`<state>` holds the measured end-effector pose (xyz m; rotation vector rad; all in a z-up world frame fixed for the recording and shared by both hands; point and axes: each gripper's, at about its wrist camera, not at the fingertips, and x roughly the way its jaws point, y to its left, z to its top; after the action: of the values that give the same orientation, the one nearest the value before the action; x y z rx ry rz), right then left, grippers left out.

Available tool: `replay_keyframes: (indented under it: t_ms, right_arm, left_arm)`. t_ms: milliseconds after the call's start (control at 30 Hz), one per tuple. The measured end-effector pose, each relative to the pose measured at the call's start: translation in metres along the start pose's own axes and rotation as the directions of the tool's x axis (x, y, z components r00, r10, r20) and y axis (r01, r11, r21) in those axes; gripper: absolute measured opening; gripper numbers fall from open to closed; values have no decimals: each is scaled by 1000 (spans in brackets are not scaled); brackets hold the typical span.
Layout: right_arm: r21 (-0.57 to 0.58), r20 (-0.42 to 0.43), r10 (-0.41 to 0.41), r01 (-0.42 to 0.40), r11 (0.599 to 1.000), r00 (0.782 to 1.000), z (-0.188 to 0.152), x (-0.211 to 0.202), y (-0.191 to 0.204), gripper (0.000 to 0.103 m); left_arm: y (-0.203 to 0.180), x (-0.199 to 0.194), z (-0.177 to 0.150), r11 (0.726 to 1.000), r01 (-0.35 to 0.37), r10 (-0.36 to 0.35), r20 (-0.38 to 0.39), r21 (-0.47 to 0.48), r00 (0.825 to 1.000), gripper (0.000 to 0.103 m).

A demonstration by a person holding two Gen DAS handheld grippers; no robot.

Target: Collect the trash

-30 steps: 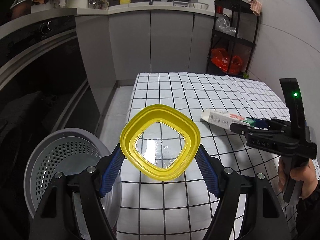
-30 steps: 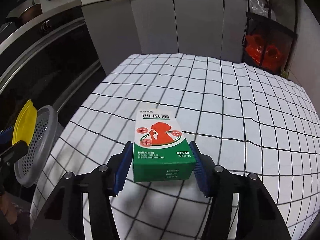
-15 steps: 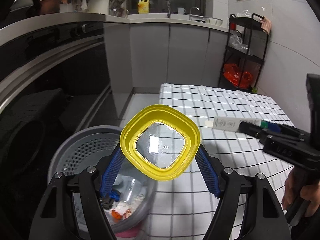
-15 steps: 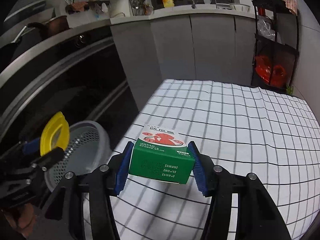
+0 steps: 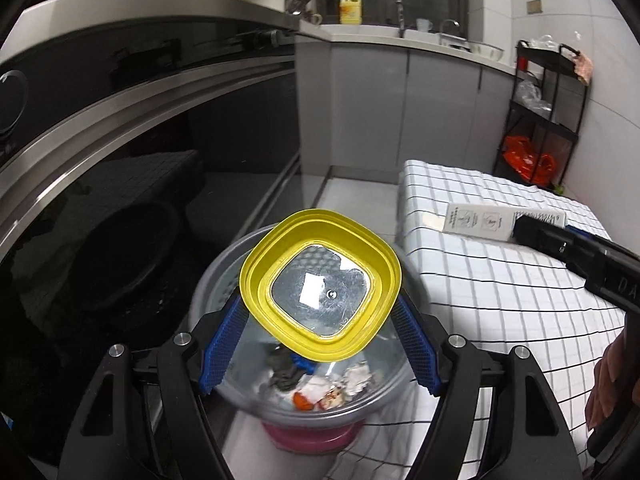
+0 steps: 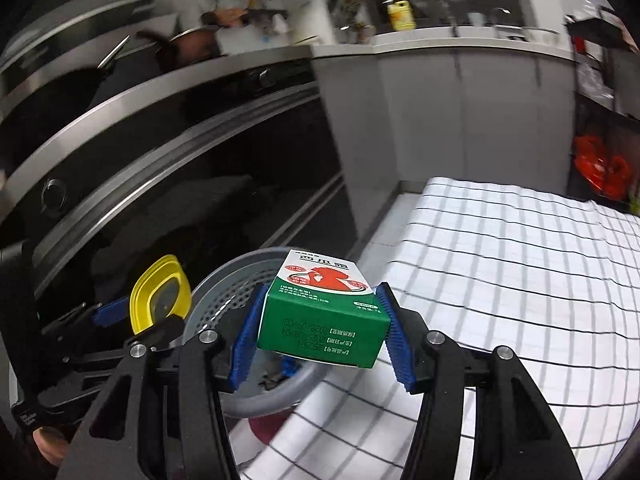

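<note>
Here the left gripper [image 5: 320,344], clamping the yellow lid [image 5: 320,286], hangs over the bin [image 5: 224,272], while the right gripper [image 6: 320,338], clamping the green box [image 6: 322,320], sits at its right rim.

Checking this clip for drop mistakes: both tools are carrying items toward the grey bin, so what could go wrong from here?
1. The green box hangs over the grey bin rim next to the checked cloth; released now, it might clip the rim or land outside.
2. The left tool with the yellow lid sits close beside the right tool, so they might collide.
</note>
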<state>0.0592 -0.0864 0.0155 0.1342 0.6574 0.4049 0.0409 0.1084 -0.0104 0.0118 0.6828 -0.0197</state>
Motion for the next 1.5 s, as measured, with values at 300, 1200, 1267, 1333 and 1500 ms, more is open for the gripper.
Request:
replay_keyframes:
  t_ms: [300,1200,1267,1333,1500]
  right_arm:
    - [-44,-65,42,-45,998,997,-5,39,44,53]
    - [-16,-69,26,-27,1000,997,-1,58,51,73]
    - [-15,-67,19,-20,1000,998,-1,56,51,73]
    - [-12,-64,17,-18,1000,998,-1,55,51,73]
    - [-6,-64,5,-5,1000,998,-3,52,52,73]
  left_arm:
    - [28,10,3,999,-43,42,-14,-33,999,70]
    - [51,13,8,989,-82,81,-12,-127,997,86]
    - [52,13,9,988,-88,87,-11,-129,996,86]
    - [53,14,9,987,-93,92,-10,-132,996,86]
    - [54,11,9,984,-116,118,1,-138,993,90]
